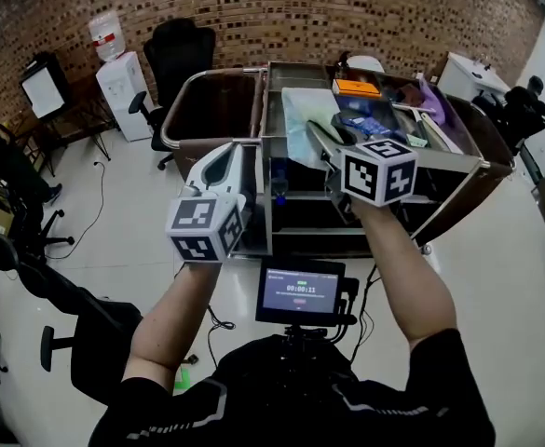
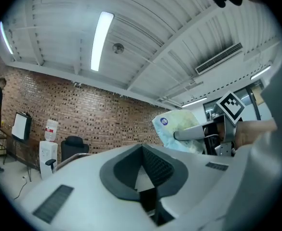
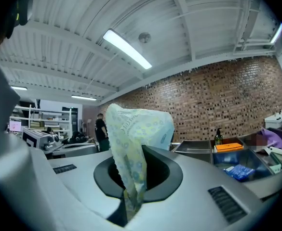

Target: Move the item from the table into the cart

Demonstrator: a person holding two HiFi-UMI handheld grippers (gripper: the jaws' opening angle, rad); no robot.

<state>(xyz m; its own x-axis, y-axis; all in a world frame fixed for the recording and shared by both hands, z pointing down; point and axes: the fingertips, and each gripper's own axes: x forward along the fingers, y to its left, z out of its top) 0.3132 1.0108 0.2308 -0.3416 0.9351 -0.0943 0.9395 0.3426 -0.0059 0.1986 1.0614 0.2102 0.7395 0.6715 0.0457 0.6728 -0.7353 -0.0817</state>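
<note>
Right gripper pinches pale printed pack; print unreadable.

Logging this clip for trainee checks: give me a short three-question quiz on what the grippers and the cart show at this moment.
1. True or false: the left gripper has nothing between its jaws.
2. The right gripper is shut on: A) an orange box; B) a pale patterned plastic pack; C) a blue packet.
3. In the head view, what stands just beyond both grippers?
Key: 1 true; 2 B; 3 the metal cart.
</note>
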